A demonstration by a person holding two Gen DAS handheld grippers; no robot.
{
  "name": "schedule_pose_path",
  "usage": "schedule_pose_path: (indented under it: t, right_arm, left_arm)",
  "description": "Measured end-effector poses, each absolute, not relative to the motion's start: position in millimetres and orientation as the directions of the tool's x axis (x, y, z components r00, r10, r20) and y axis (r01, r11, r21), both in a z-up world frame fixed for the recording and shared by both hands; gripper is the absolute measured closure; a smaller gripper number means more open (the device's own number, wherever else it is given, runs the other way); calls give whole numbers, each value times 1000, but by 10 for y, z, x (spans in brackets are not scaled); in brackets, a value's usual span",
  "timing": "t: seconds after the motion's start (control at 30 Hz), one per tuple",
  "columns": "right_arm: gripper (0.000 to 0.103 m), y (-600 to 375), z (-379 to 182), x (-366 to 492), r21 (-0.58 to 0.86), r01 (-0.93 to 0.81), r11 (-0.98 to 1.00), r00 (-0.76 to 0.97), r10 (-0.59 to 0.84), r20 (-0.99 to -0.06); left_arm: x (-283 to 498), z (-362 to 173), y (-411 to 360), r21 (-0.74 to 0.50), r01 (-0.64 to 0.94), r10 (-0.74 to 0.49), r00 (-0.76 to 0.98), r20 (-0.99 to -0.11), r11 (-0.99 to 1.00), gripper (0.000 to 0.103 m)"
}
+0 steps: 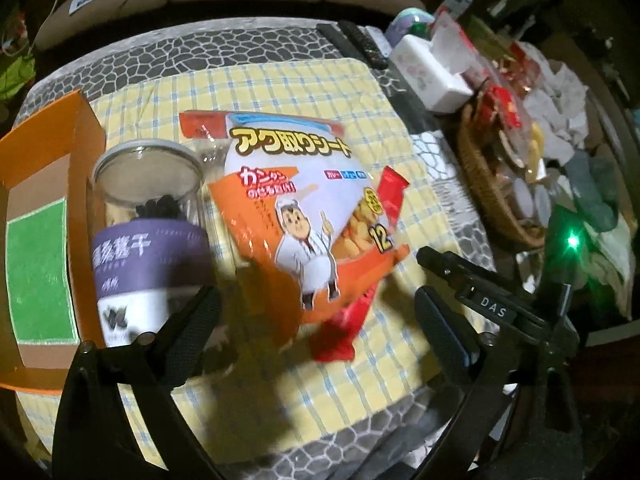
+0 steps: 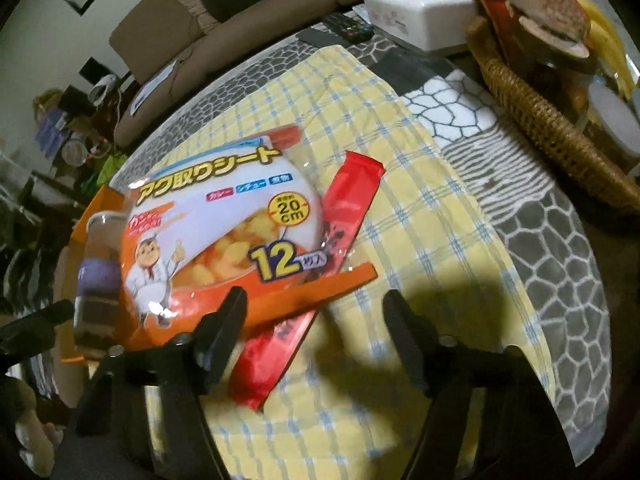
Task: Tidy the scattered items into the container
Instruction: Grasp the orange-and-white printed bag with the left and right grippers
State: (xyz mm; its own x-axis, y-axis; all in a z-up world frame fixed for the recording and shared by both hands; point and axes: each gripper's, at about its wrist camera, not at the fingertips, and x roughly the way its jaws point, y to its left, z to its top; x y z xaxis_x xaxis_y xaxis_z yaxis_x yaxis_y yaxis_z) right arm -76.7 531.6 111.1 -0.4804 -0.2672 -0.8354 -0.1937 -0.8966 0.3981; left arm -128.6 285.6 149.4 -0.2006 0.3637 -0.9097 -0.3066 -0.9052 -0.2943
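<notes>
Lying flat on a yellow checked cloth (image 1: 320, 80), an orange-and-white packet of cooking sheets (image 1: 296, 208) is being framed at the middle of both wrist views, its printed chef facing up. A red stick pack (image 2: 320, 248) is being partly covered by the packet, its upper end showing at the packet's two o'clock edge and its lower end at six o'clock in the right wrist view. A clear jar with a purple label (image 1: 148, 240) is being shown at the packet's nine o'clock, just beside it, and whether the two are touching cannot be told. An orange cardboard box (image 1: 44, 216), open at the top with a green panel inside, is being seen at the jar's nine o'clock, at the cloth's edge. The left gripper (image 1: 316, 320) is being held above the cloth with its fingers spread wide and nothing between them; the jar is standing at its eleven o'clock and the packet at its twelve. The right gripper (image 2: 316, 332) is being held with its fingers parted at a middling gap, and the lower end of the red stick pack is lying between them; no pad is seen pressing on it. A wicker basket (image 2: 552, 136) of clutter and a white tissue box (image 2: 416, 16) are being shown at two and twelve o'clock, well apart from the packet.
</notes>
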Motion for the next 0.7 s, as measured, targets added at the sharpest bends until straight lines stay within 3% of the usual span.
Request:
schedule_pose_path:
  t: [0.23, 0.33, 0.7]
  right_arm:
    - [46, 5383, 933, -994, 408, -176, -896, -465, -290, -836]
    - [55, 5406, 855, -1083, 453, -168, -875, -464, -336, -820]
    - [54, 5445, 623, -1308, 518, -172, -838, -465, -395, -792]
  left_arm:
    - [-1418, 1280, 3040, -258, -303, 325, -194, -926, -917, 26]
    - [-1475, 1159, 3054, -255, -276, 310, -178, -934, -927, 26]
    - [-1534, 979, 3188, -222, -306, 282, -166, -945, -926, 25]
